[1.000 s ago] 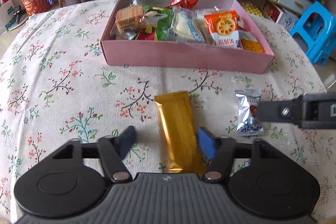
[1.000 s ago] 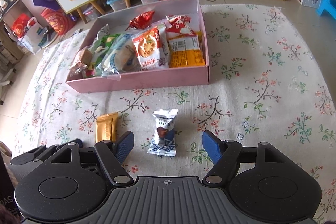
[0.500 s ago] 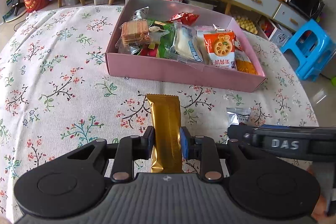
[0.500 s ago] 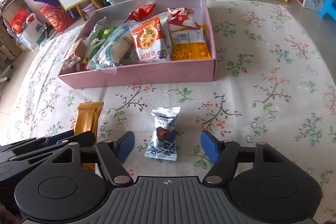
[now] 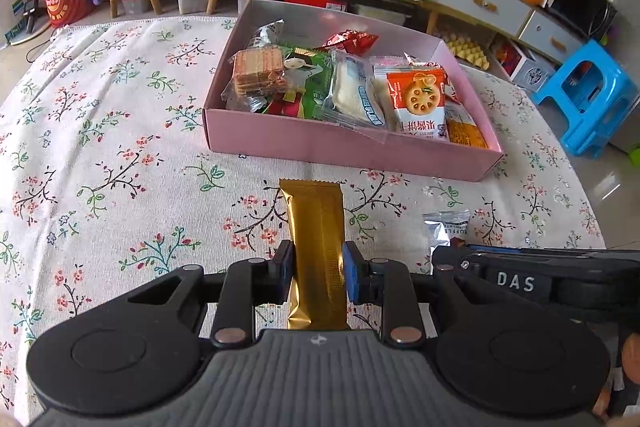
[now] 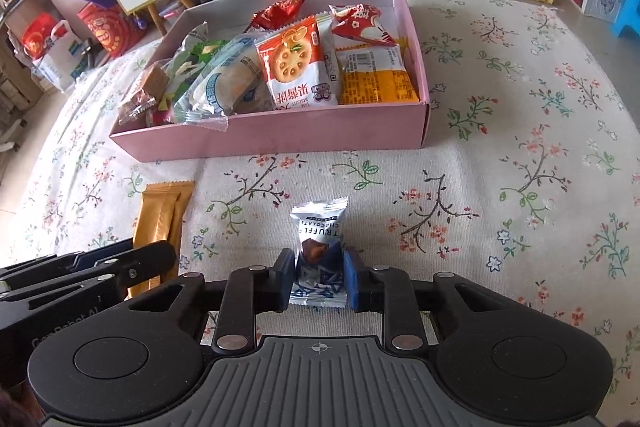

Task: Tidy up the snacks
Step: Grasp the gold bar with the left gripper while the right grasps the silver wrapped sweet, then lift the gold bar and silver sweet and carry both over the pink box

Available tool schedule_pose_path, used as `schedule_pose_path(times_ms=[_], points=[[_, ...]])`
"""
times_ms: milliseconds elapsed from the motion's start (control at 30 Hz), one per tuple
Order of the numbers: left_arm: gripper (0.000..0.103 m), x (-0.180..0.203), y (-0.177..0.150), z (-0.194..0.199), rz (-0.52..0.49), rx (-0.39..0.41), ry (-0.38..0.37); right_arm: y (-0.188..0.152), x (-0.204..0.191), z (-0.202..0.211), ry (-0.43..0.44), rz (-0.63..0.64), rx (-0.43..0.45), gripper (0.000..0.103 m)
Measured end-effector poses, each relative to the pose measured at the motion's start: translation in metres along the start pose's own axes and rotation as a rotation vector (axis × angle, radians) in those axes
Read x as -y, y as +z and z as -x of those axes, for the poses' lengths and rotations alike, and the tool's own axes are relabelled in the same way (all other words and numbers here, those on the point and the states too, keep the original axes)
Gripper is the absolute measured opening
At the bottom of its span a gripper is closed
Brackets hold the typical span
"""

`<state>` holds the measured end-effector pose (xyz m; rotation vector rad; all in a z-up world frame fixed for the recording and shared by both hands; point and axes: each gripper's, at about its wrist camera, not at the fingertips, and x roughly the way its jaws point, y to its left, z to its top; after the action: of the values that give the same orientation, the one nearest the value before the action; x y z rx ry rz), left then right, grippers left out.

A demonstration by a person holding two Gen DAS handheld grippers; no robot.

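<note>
On the floral tablecloth (image 6: 520, 147): my right tongs (image 6: 319, 281) are now clamping the silver truffle-chocolate packet (image 6: 318, 247), my left tongs (image 5: 316, 273) are gripping the long gold foil bar (image 5: 316, 247); both are becoming ready for the pink cardboard box (image 5: 340, 151).

Both tools low and side by side, each one clamped.

The left tool (image 5: 316, 273) points forward over the table (image 5: 100, 147), its blue pads (image 5: 351, 277) pressed in on either side of the gold bar (image 5: 316, 239). Just beside it, the right tool (image 6: 319, 281) sits level and parallel, its pads (image 6: 353, 279) pinching the small silver candy packet (image 6: 319, 247) near its lower end.
</note>
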<state>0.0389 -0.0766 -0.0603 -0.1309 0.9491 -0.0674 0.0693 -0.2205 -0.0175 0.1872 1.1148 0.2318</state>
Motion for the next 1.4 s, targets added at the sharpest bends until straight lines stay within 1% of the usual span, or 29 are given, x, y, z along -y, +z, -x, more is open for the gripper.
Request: schedule_pose_path(times_ms=[367, 633, 767, 1400], points=[[0.024, 0.002, 0.0, 0.003, -0.02, 0.021, 0.011, 0.005, -0.003, 0.017, 0.047, -0.019, 0.028, 0.024], [0.024, 0.005, 0.002, 0.005, -0.032, 0.04, 0.021, 0.007, -0.006, 0.029, 0.074, -0.003, 0.058, 0.024], [0.024, 0.006, 0.002, 0.006, -0.038, 0.046, 0.024, 0.007, -0.008, 0.031, 0.083, 0.004, 0.06, 0.024], [0.024, 0.009, 0.002, 0.011, -0.062, 0.075, 0.041, 0.007, -0.013, 0.038, 0.074, 0.039, 0.088, 0.024]])
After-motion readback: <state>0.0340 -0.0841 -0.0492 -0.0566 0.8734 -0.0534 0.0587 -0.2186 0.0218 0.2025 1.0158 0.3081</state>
